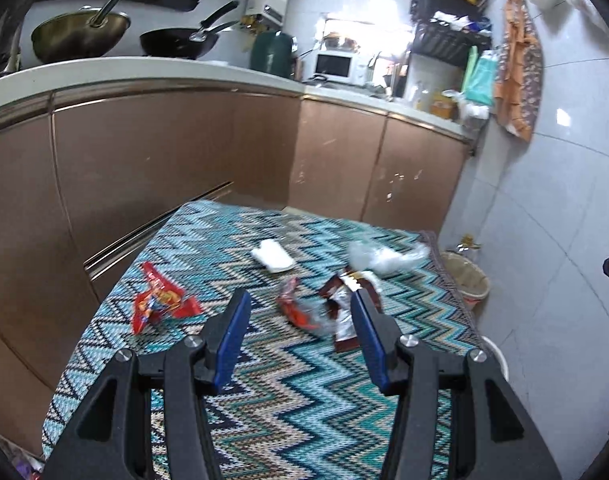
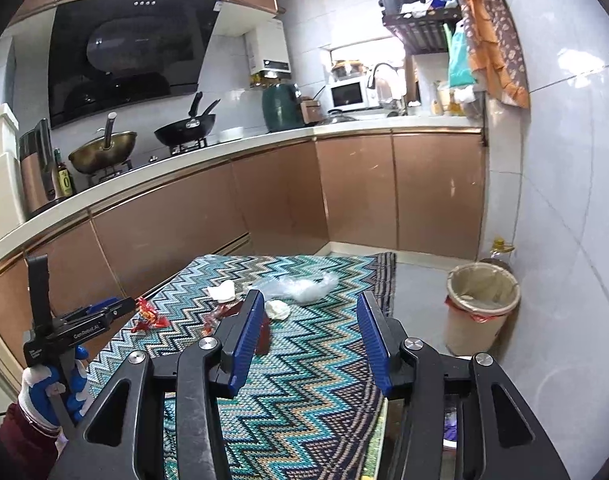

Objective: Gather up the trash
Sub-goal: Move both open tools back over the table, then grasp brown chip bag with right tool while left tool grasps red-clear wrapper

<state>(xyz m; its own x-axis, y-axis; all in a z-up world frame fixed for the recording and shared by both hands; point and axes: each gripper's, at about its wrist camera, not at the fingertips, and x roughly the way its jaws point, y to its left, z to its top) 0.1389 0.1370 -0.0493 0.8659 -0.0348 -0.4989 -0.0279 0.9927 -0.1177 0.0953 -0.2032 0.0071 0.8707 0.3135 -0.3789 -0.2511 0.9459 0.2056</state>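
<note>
Trash lies on a zigzag-patterned cloth (image 1: 288, 392): a red wrapper (image 1: 160, 304) at the left, a small red wrapper (image 1: 296, 308), a brown and silver wrapper (image 1: 344, 304), a white tissue (image 1: 272, 256) and a clear plastic bag (image 1: 384, 258). My left gripper (image 1: 300, 300) is open and empty above the small red wrapper. My right gripper (image 2: 310, 304) is open and empty, held further back. It sees the plastic bag (image 2: 300, 286), the tissue (image 2: 222, 291), a white wad (image 2: 278, 309), the red wrapper (image 2: 150, 316) and the left gripper (image 2: 120, 305) at the left.
A lined waste bin (image 2: 480, 308) stands on the tiled floor at the right, by the white wall; it also shows in the left wrist view (image 1: 466, 280). Brown cabinets (image 1: 184, 152) with a worktop, pans and a microwave run behind the cloth.
</note>
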